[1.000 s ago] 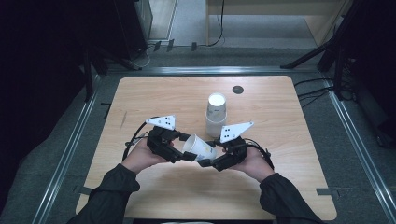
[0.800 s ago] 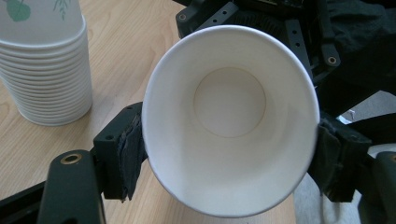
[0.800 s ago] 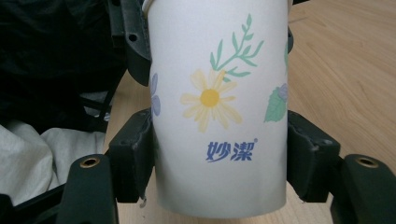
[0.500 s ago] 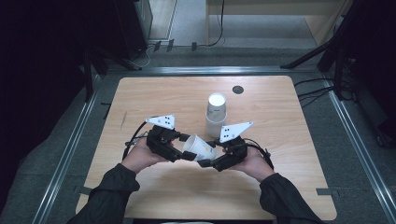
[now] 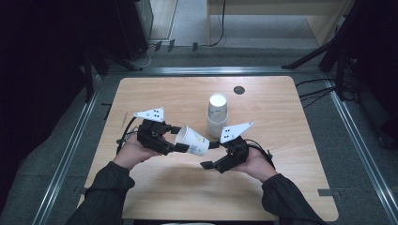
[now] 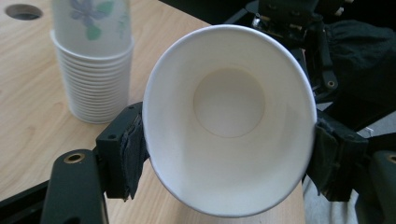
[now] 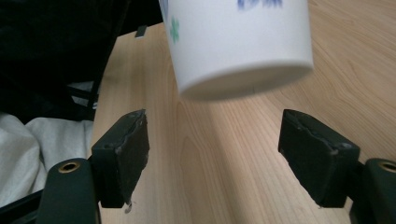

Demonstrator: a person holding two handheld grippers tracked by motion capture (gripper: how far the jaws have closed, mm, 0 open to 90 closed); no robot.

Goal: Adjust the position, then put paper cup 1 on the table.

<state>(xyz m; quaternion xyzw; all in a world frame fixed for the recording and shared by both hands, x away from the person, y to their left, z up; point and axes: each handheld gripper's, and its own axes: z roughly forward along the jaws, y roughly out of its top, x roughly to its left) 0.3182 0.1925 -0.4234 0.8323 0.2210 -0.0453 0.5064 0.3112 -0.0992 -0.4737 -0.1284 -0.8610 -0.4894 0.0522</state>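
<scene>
One paper cup (image 5: 193, 140) hangs above the table (image 5: 291, 187), lying nearly on its side, mouth toward the left gripper (image 5: 174, 138), base toward the right gripper (image 5: 211, 154). The left one's pads clamp the rim on both sides. The right one's jaws have just been opening; they stand wide with nothing between them, the cup's base just beyond. Right behind sits the stack of cups (image 5: 217, 115), upside down, close enough to bump. A dark hole (image 5: 239, 90) lies further back.
</scene>
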